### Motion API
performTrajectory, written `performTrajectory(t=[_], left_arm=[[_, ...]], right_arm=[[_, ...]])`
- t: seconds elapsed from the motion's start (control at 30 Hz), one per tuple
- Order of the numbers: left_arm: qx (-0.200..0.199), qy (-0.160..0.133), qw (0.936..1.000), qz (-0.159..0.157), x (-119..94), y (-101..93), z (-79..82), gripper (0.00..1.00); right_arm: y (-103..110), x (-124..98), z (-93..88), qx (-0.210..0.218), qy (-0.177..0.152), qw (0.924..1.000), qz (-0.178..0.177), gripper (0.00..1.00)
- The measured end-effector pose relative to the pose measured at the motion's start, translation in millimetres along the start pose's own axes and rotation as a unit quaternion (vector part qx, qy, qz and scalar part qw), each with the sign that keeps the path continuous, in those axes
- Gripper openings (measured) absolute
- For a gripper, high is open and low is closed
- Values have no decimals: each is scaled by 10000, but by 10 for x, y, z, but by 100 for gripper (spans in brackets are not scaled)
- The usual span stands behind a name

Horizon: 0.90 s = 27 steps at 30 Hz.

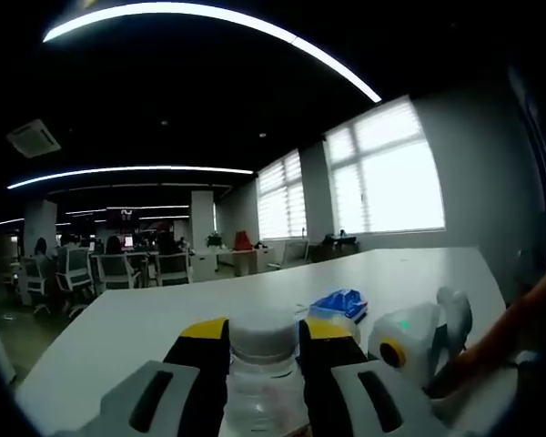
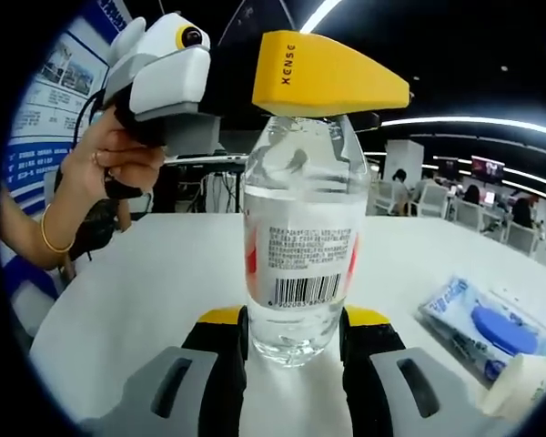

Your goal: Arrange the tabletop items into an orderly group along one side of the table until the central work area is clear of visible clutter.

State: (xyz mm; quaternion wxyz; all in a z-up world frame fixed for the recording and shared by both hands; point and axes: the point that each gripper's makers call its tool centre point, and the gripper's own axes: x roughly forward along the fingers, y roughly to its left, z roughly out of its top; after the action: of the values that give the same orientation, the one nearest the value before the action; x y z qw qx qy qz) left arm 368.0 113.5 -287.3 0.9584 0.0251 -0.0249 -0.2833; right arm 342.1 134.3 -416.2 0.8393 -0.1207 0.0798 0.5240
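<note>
A clear water bottle (image 2: pixel 300 237) with a barcode label stands upright on the white table (image 2: pixel 146 291). My right gripper (image 2: pixel 294 320) is shut on its base, a yellow-tipped jaw pressed against each side. My left gripper (image 1: pixel 264 332) is shut on the bottle's top, with the white cap (image 1: pixel 264 335) between its jaws. In the right gripper view the left gripper (image 2: pixel 328 73) reaches in from the upper left, held by a hand (image 2: pixel 109 159), and its yellow jaw covers the cap. The right gripper (image 1: pixel 409 346) shows at the right of the left gripper view.
A blue and clear flat packet (image 2: pixel 491 332) lies on the table to the right of the bottle, also seen as the packet (image 1: pixel 341 305) just beyond the cap. A pale wedge-shaped object (image 2: pixel 519 382) sits at its near corner. Office desks and chairs (image 1: pixel 100 269) stand beyond the table.
</note>
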Motion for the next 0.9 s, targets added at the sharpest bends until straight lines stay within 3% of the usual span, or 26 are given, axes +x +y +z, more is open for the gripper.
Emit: performTrajectory(t=[0.27, 0.9], left_arm=[[41, 17, 10000, -82, 69, -33, 23, 27], [-166, 46, 9999, 7, 161, 223, 92, 25]], right_arm=[[-73, 25, 34, 45, -52, 10000, -54, 37], [-210, 164, 161, 166, -101, 9998, -34, 36]])
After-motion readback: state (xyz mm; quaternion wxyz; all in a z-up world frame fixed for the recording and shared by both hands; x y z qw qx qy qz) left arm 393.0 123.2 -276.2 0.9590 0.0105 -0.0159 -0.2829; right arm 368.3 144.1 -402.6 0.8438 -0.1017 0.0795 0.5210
